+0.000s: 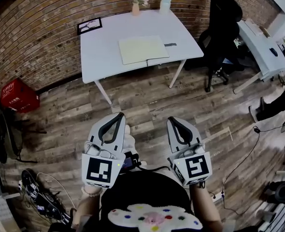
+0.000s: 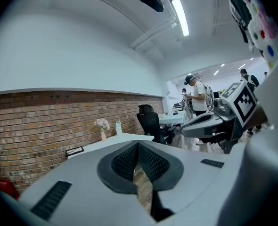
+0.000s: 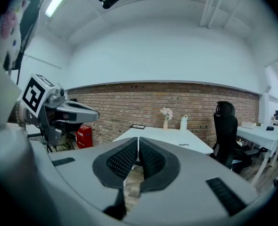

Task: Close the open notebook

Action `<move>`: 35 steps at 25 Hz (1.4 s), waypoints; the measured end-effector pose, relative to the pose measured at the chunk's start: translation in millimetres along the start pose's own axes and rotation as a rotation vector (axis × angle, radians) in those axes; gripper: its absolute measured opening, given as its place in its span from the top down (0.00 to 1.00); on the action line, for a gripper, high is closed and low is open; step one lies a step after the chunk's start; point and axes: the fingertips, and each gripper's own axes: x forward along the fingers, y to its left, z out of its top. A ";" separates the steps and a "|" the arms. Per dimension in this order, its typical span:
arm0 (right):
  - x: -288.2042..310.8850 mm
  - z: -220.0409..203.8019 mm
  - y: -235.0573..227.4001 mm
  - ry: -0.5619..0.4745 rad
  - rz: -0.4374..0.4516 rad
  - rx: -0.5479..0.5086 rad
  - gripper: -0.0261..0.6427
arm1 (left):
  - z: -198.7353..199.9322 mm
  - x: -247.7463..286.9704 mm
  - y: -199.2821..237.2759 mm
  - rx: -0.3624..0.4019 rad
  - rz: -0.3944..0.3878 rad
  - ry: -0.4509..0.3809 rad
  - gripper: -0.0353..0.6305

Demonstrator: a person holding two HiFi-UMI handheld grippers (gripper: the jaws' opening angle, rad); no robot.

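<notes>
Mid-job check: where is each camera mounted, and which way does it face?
Head view: on the person's head, looking steeply down at the white rectangular table with the open cream-paged notebook; left claw, right claw and torso show.
Left gripper view: on the left claw, looking along its shut jaws toward the table; right claw at right.
Right gripper view: on the right claw, same heading; left claw at left.
Shared: all see the table.

Light-grey plastic left tool [image 1: 119,116], matching light-grey right tool [image 1: 174,121], both with black ribbed rubber pads [image 3: 122,160]. White cube with black square marker [image 1: 196,167] on each. Wearer's in black top [image 1: 142,190], white patch with pastel dots [image 1: 154,217].
</notes>
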 end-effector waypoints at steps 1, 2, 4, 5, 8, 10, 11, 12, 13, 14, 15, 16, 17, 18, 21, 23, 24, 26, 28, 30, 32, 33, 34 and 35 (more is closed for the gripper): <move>5.0 2.8 -2.5 -0.012 -0.005 0.005 0.91 | 0.3 5.1 3.8 -0.001 -0.004 -0.001 0.92; 11.0 7.6 -5.0 -0.039 -0.011 0.011 0.91 | 0.5 10.8 8.3 0.000 -0.009 -0.001 0.92; 23.9 15.4 -10.0 -0.081 -0.023 0.027 0.91 | -0.1 23.2 17.7 0.003 -0.020 -0.004 0.92; 29.9 15.3 -12.3 -0.073 -0.028 0.034 0.91 | -0.9 29.3 22.7 0.002 -0.026 -0.004 0.92; 49.7 18.4 -19.3 -0.060 -0.040 0.054 0.91 | -2.5 47.7 39.0 -0.004 -0.043 0.001 0.92; 62.5 17.2 -24.9 -0.013 -0.049 0.049 0.91 | -3.6 61.2 49.8 0.010 -0.059 0.009 0.92; 69.7 17.7 -28.0 -0.002 -0.055 0.049 0.91 | -4.1 68.1 55.2 0.016 -0.068 0.012 0.92; 77.5 19.6 -31.2 -0.002 -0.062 0.051 0.91 | -3.8 75.2 60.9 0.012 -0.074 0.013 0.92; 85.6 22.6 -34.0 -0.007 -0.069 0.054 0.91 | -3.2 82.2 67.0 0.005 -0.080 0.013 0.92; 94.1 26.5 -36.6 -0.016 -0.075 0.058 0.91 | -2.7 89.1 73.6 0.001 -0.085 0.013 0.92; 102.8 30.7 -38.8 -0.023 -0.080 0.063 0.91 | -2.6 95.9 80.7 0.000 -0.091 0.015 0.92; 111.2 33.1 -40.8 -0.015 -0.084 0.067 0.91 | -2.7 102.7 88.2 0.002 -0.098 0.019 0.92; 119.2 33.2 -42.8 0.008 -0.086 0.069 0.91 | -2.5 109.8 95.8 0.001 -0.104 0.020 0.92; 127.2 33.5 -45.0 0.027 -0.089 0.068 0.91 | -2.0 117.0 103.6 -0.004 -0.109 0.020 0.92; 152.1 41.3 -50.9 0.046 -0.105 0.066 0.91 | -2.0 138.5 125.8 0.007 -0.132 0.024 0.92; 168.2 48.3 -55.4 0.035 -0.122 0.072 0.91 | -3.6 152.1 138.6 0.029 -0.152 0.033 0.92; 176.4 52.7 -58.1 0.019 -0.133 0.078 0.91 | -3.9 158.9 144.2 0.029 -0.161 0.035 0.92; 191.0 58.1 -63.0 0.002 -0.152 0.088 0.91 | -4.6 172.0 154.3 0.026 -0.180 0.037 0.92; 202.7 56.2 -66.9 0.030 -0.162 0.087 0.91 | -5.1 183.8 163.4 0.024 -0.198 0.038 0.92; 214.1 56.0 -70.1 0.042 -0.171 0.088 0.91 | -4.9 194.8 172.7 0.010 -0.209 0.035 0.92; 225.1 57.3 -72.6 0.045 -0.184 0.093 0.91 | -5.4 205.2 181.9 0.008 -0.221 0.032 0.92; 230.7 58.1 -73.2 0.049 -0.189 0.097 0.91 | -5.1 210.0 186.6 0.003 -0.226 0.028 0.92; 236.3 58.4 -73.1 0.062 -0.191 0.102 0.91 | -4.8 214.4 191.4 -0.002 -0.229 0.024 0.92; 241.4 57.6 -72.5 0.085 -0.191 0.106 0.91 | -5.0 218.4 195.9 -0.005 -0.233 0.022 0.92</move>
